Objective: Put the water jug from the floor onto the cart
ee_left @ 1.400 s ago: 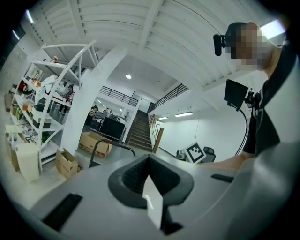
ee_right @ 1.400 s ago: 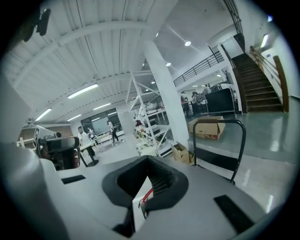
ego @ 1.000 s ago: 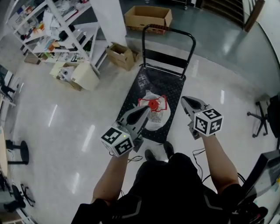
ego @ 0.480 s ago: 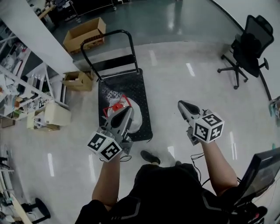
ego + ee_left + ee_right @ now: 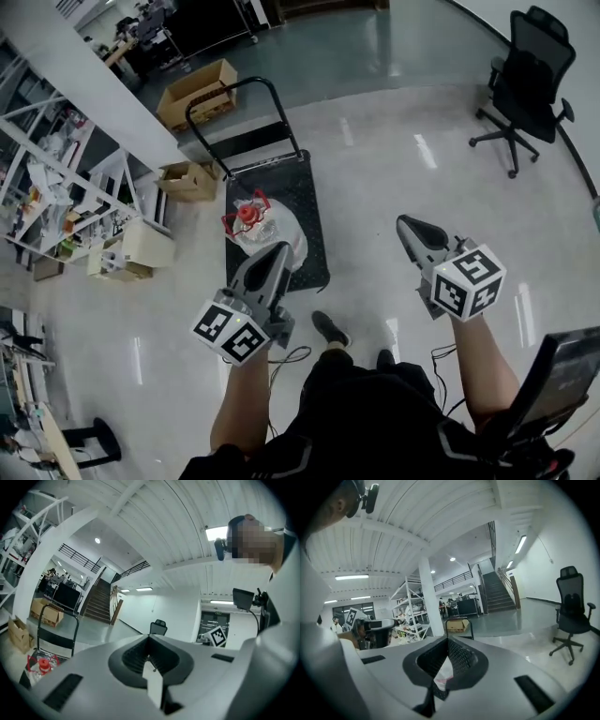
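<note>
The clear, plastic-wrapped water jug [image 5: 272,234] lies on the deck of the black flat cart [image 5: 305,192]. It seems to rest on its side, with its long axis running from the red cap [image 5: 247,214] at the far left toward the near right. It sits just beyond the left gripper [image 5: 280,249], the nearer one. The right gripper [image 5: 406,224] is well apart to the right, over bare floor [image 5: 375,169]. Both tongs are pressed together, pinching nothing.
</note>
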A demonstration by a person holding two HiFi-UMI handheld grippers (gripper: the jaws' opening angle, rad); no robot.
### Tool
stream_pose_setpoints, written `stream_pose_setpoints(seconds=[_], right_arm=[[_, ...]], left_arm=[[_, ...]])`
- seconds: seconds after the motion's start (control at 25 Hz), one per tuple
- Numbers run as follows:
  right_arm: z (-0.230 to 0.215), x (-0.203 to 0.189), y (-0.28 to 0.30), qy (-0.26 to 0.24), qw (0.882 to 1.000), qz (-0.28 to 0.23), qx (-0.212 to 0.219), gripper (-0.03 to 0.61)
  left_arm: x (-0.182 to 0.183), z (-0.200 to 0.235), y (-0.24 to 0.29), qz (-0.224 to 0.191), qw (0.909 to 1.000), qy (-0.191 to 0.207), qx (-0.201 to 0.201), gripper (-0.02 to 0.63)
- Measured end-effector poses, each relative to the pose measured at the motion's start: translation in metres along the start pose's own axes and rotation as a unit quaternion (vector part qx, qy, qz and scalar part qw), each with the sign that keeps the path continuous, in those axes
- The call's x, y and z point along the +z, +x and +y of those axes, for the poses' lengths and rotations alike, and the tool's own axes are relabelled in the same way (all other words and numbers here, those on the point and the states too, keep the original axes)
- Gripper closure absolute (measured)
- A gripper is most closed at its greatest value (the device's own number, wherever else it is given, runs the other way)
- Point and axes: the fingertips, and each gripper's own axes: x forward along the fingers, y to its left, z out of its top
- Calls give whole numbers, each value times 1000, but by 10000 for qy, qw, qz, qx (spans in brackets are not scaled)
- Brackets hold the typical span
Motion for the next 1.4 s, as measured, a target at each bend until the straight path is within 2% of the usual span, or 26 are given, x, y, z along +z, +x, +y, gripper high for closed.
stream_pose_setpoints(seconds=[0.16, 0.28, 0.44, 0.56, 0.68, 0.8, 0.96, 1.16, 1.4], right_arm=[[14, -16, -47, 205, 9998, -8, -24, 578], [39, -23, -69, 163, 9998, -21, -62, 578], [77, -32, -98, 220, 9997, -73, -120, 578], [114, -42, -121, 101, 9997, -45, -229, 578], [155, -68, -143, 23, 9994, 5, -346, 578], [204, -96, -159, -135, 9989, 19, -454, 578], [260, -104, -190, -242, 9990, -10, -388, 578], [290, -118, -252, -341, 9984, 8, -462, 578], [317, -140, -334, -351, 9985, -190, -363, 578]], left_arm=[[-27, -45, -37, 448, 9988, 212, 16, 614], [-29, -60, -68, 439, 9989, 142, -11, 614], [-29, -89, -101, 425, 9985, 277, -221, 614], [-34, -112, -139, 322, 9974, 412, -501, 614], [-57, -124, -191, 418, 9958, 540, -611, 614], [-72, -122, -252, 473, 9956, 537, -605, 614], [-84, -132, -296, 493, 9958, 403, -655, 614], [-92, -187, -326, 396, 9950, 404, -823, 614], [-116, -260, -366, 436, 9954, 554, -654, 614]])
